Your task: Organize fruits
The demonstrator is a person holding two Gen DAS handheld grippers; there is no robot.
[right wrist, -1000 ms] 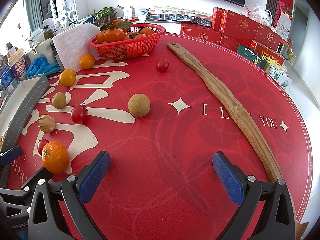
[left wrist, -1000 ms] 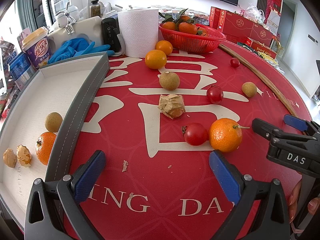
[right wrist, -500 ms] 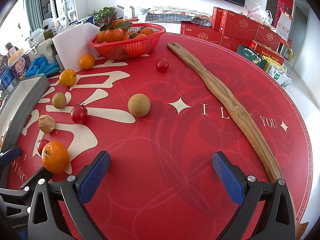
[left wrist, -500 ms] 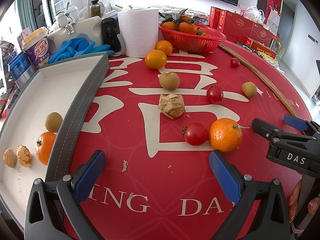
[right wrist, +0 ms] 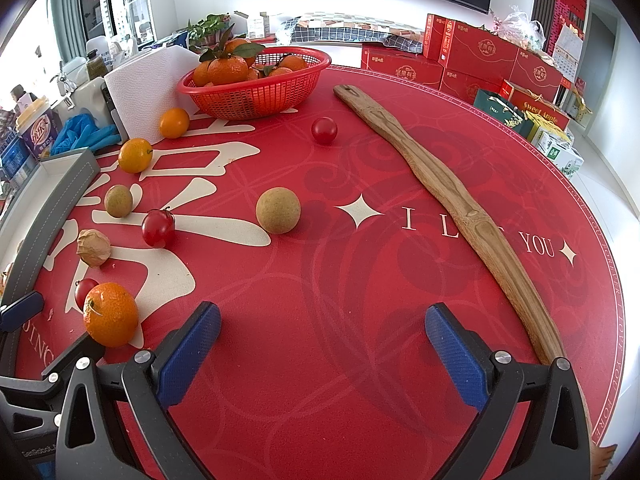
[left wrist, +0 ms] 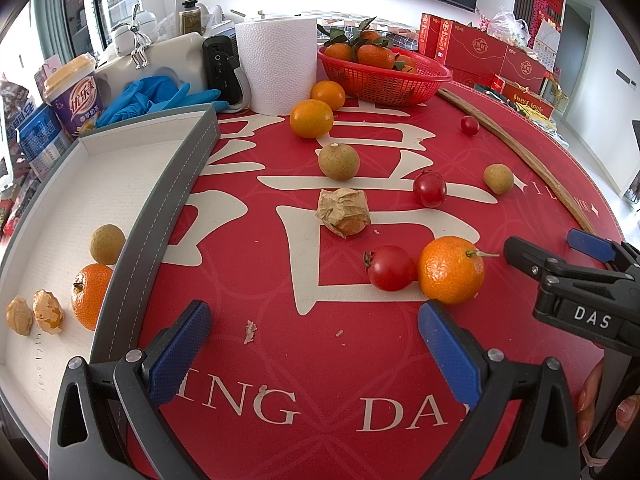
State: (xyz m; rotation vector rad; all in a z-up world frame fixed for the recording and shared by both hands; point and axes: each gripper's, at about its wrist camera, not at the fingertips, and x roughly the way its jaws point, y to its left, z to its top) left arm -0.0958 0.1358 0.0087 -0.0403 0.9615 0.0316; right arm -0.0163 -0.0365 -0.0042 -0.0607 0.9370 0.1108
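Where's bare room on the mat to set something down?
Free: between the longan and the wooden stick, down to the right gripper. The tray's far half is bare. Crowded: left side by the orange and tomatoes.

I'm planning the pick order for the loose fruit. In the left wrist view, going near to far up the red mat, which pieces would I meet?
Nearest orange → husked fruit → brown round fruit → second orange → orange by the basket → red basket.
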